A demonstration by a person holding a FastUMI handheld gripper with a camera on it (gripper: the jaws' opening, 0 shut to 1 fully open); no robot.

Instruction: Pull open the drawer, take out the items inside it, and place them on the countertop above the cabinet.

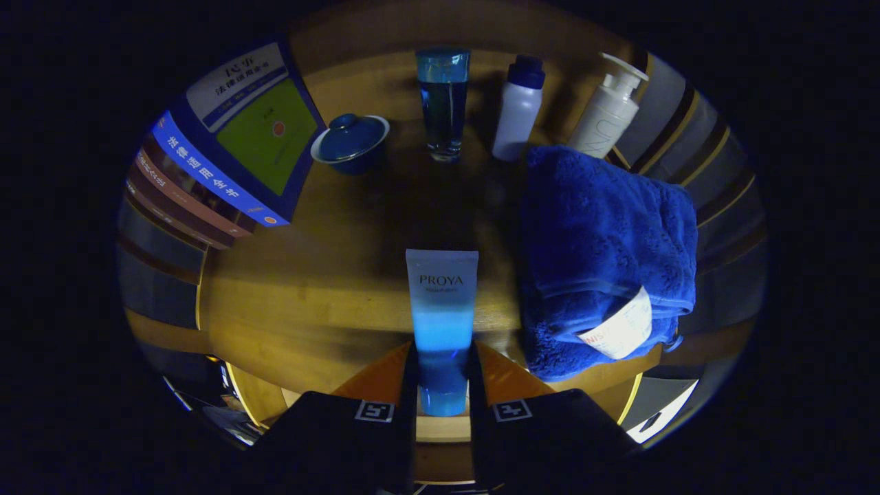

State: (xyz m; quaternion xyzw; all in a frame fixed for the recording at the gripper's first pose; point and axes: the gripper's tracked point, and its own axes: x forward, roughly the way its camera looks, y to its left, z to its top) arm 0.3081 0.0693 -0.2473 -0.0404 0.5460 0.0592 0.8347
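Observation:
My gripper [442,364] is shut on a blue tube [441,309], with both fingers pressed on its lower capped end. The tube points forward over the wooden countertop [323,289], its pale flat end farthest from the fingers. Beyond the tube, at the back of the countertop, stand a second blue tube [443,103] upright on its cap, a white bottle with a dark cap [518,113] and a white pump bottle [608,113].
A folded blue towel [605,254] with a white tag lies just right of the held tube. A blue lidded bowl [350,141] sits at the back left. A stack of books [227,151] lies on the left side of the countertop.

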